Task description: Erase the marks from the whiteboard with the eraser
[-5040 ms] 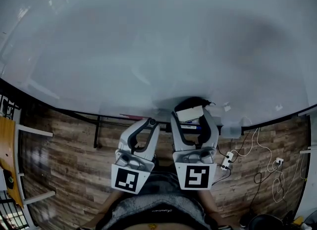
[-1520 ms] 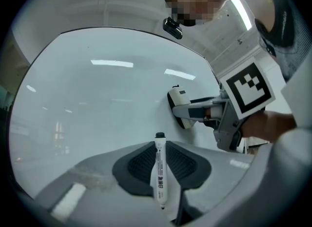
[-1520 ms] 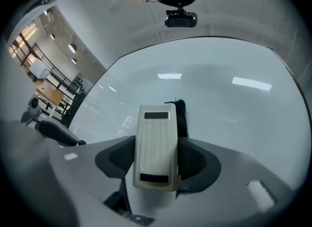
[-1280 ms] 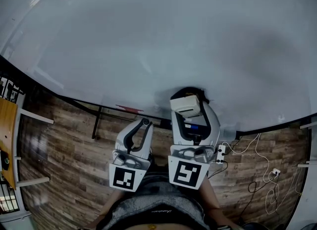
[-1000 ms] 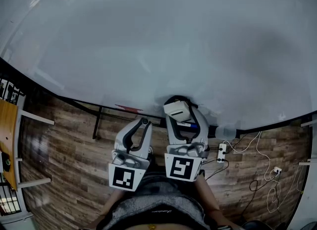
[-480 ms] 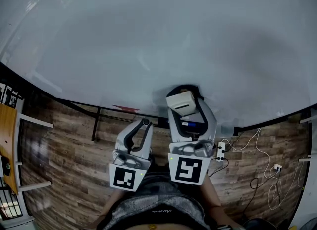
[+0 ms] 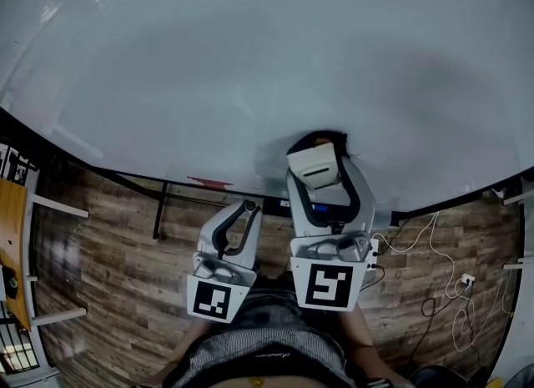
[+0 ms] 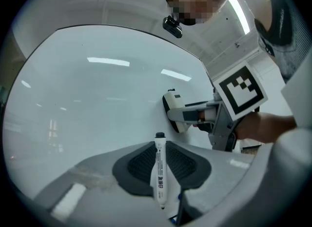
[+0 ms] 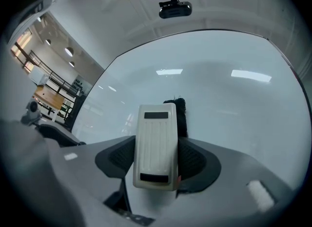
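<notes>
While the right gripper [image 7: 320, 179] is clamped on the eraser [image 7: 315, 163], the felt side sits against the whiteboard [image 7: 250, 61] near its bottom edge, right of centre. Left gripper [image 7: 243, 214] is closed on a marker [image 8: 160, 172], black end toward the board, just beside the right one, below the board's bottom edge.

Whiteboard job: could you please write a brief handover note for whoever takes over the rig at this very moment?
Left gripper: shut on a marker, held low, apart from the whiteboard.
Right gripper: shut on the eraser, felt side against the board near its lower edge.
Done: no distinct marks show on the board in any view.
Left: check the patch under the eraser and along the bottom edge; the wiping is probably close to finished.
</notes>
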Available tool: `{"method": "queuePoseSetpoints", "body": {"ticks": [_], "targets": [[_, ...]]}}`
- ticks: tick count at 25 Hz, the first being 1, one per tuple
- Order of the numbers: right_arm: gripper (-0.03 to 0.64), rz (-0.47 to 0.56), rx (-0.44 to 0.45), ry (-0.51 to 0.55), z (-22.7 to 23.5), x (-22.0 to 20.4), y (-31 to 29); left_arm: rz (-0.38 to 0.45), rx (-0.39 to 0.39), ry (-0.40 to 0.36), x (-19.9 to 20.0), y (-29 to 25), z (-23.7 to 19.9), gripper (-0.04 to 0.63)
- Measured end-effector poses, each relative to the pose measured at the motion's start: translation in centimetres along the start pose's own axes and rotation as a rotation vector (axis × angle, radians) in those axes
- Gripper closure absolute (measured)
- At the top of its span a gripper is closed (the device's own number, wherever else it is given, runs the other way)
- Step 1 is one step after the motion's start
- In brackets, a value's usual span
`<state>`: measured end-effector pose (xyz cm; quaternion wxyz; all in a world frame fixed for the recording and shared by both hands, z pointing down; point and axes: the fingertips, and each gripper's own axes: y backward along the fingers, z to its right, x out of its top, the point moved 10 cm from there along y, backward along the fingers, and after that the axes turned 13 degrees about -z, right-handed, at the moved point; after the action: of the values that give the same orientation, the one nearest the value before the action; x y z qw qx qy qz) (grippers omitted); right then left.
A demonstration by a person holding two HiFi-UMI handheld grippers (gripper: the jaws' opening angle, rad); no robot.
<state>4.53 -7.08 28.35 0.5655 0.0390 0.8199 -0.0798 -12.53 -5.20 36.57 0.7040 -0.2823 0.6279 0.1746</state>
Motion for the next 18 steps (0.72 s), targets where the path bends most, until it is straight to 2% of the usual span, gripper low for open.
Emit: {"method": "queuePoseSetpoints", "body": {"ticks": [4,7,13,18], "targets": [[0.356,-0.133,0.008,-0.013,-0.6,-3.2,0.2,0.007,0.002,-0.009,0.1,-0.1,-0.1,0.517],[0.356,-0.193,0.02,-0.021,-0.8,-5.3,0.3,0.003,-0.003,-0.013,0.1,-0.2,0.1,0.518],[0.356,-0.258,0.011,-0.017,-1.6,-7.9,0.2,0.002,-0.011,-0.012,0.0,-0.5,0.2,0.518],[0.356,-0.255,0.014,-0.048,-1.8,-8.5,-0.1,0.004,-0.014,-0.027,0.1,-1.2,0.6,0.518]]}}
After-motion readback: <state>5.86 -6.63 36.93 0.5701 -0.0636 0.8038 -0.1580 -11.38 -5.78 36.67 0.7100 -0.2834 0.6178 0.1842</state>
